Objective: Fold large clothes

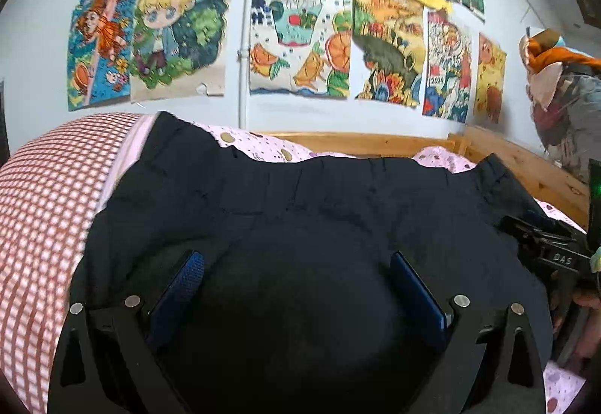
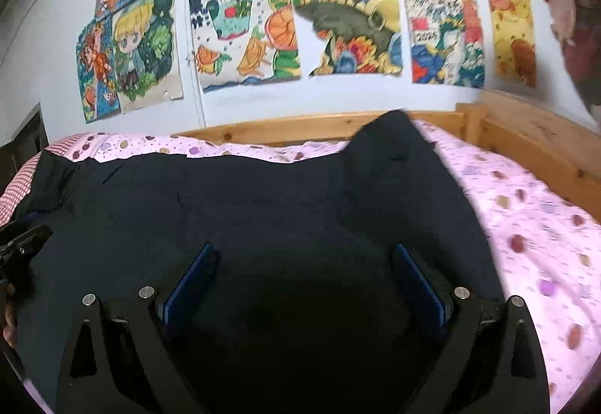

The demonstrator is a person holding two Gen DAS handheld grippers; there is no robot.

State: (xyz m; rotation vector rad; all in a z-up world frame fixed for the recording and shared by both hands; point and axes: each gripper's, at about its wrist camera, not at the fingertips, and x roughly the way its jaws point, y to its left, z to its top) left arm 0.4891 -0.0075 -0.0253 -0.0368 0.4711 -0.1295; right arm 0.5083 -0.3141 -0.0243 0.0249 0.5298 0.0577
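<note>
A large black garment lies spread across the bed; it also fills the middle of the right wrist view. My left gripper is open, its blue-padded fingers wide apart just over the cloth near its left side. My right gripper is open too, fingers apart over the cloth's right part. A raised corner of the garment stands up toward the far bed rail. The right gripper's body shows at the right edge of the left wrist view. The left gripper's body shows at the left edge of the right wrist view.
The bed has a pink dotted sheet and a red-checked cover at the left. A wooden bed frame runs along the back and right. Colourful drawings hang on the wall behind. Stuffed toys sit at the right.
</note>
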